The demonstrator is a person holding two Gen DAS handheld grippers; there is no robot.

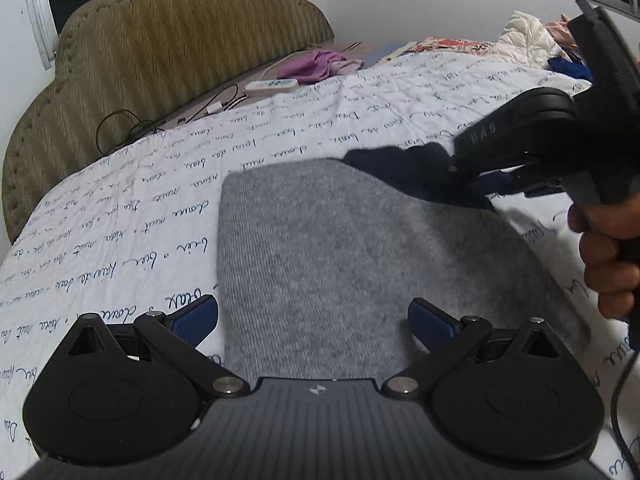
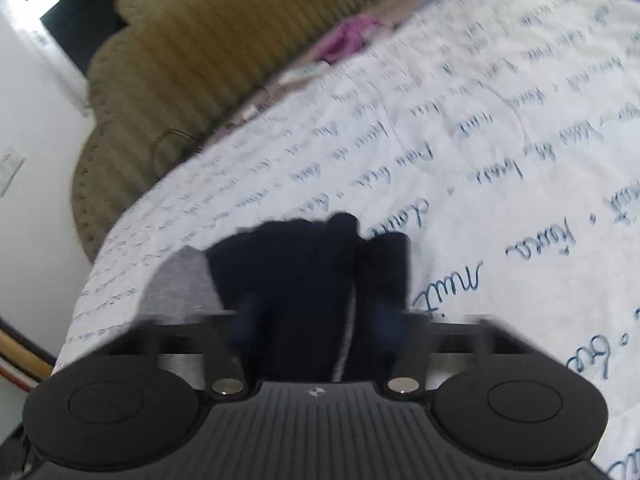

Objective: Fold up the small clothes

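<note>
Bedding fills both fisheye views: a white quilt [image 1: 120, 216] printed with lines of dark blue handwriting, spread over a bed. At the upper left of the left wrist view stands an olive-green scalloped headboard [image 1: 168, 36]. Just below it, along the quilt's far edge, lie tangled black cables [image 1: 128, 128], then a white power strip [image 1: 271, 85] and a crumpled purple cloth [image 1: 316, 65]. In the centre of that view a grey knit garment [image 1: 352, 256] lies flat on the quilt, reaching from mid-frame down to the bottom. The left gripper [image 1: 313, 322] sits at the bottom centre with its blue-padded fingers [image 1: 196, 320] spread wide; one is over the quilt just left of the garment's edge, the other over the grey cloth, and nothing is held between them. At centre right the garment's dark navy end [image 1: 400, 168] is pinched by the right gripper [image 1: 456, 168], which reaches in from the right edge, held by a bare hand [image 1: 604, 264]. At the upper right, a white padded jacket [image 1: 524, 36] and other heaped fabrics lie at the far side of the bed.

The right wrist view is motion-blurred. The headboard [image 2: 192, 60] fills its upper left and the quilt [image 2: 500, 140] the right. At the lower centre, the right gripper [image 2: 314, 320] has its fingers closed in on the navy fabric [image 2: 304, 272], with a grey patch [image 2: 180, 284] of the same garment showing to the left.
</note>
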